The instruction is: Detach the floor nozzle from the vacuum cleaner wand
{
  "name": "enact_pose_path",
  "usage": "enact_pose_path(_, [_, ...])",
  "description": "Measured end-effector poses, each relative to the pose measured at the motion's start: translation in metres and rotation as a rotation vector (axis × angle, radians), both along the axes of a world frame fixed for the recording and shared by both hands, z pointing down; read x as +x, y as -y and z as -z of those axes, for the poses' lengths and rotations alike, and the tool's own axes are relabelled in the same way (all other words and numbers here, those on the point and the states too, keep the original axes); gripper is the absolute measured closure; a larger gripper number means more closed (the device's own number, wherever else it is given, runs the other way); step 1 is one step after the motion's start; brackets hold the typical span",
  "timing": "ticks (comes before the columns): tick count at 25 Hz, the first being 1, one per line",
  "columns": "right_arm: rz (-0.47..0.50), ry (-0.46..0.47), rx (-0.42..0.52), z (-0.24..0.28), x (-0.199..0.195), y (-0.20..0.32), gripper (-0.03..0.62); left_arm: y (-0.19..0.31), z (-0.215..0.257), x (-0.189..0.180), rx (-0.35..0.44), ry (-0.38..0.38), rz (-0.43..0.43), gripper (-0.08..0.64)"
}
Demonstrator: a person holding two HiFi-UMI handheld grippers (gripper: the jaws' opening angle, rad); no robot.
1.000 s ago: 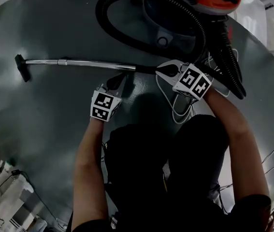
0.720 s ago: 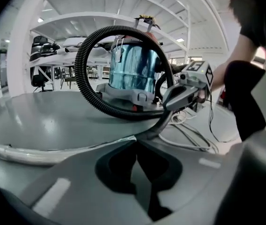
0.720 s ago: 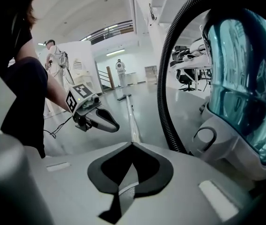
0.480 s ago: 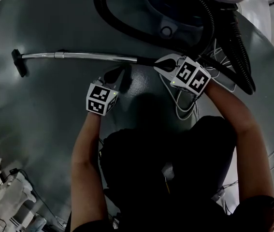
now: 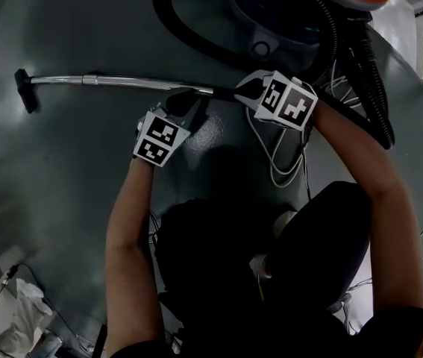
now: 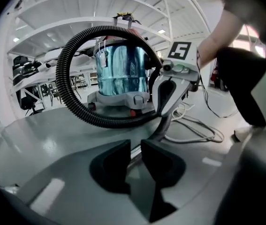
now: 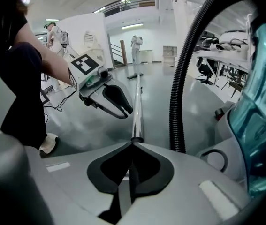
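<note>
The floor nozzle (image 5: 24,89) lies at far left on the grey floor (image 5: 62,177), fitted on the end of the chrome wand (image 5: 121,81), which runs toward 3 o'clock. Bare floor spreads wide on the wand's 6 o'clock side. The left claw (image 5: 183,103) sits at the wand's near edge. Its jaws have just been opening and stand slightly apart; the tube shows in the gap, unpressed. The right claw (image 5: 247,92) is closed, tips at the wand's dark end. The black hose (image 5: 196,47) and canister (image 5: 286,21) crowd its 12 o'clock; cables (image 5: 274,155) loop at its 5 o'clock.
</note>
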State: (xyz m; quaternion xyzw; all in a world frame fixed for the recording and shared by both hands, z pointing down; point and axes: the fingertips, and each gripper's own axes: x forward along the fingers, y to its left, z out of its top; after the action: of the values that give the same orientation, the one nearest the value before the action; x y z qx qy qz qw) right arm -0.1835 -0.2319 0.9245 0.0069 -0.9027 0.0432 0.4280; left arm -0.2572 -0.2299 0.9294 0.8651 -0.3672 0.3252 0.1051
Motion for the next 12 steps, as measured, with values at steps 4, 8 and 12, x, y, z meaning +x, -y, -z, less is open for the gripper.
enact_pose_path(4, [0.143,-0.145,0.079,-0.023,-0.01,-0.006,0.427,-0.006,-0.01,0.005,-0.015,-0.049,0.015,0.451])
enact_pose_path(8, [0.152,-0.218,0.139,-0.048,-0.019,-0.01,0.416,-0.013,-0.02,0.0,-0.024,-0.064,0.056,0.449])
enact_pose_path(12, [0.106,-0.292,0.163,-0.068,-0.021,-0.005,0.413,-0.015,-0.024,-0.002,-0.04,-0.099,0.095,0.422])
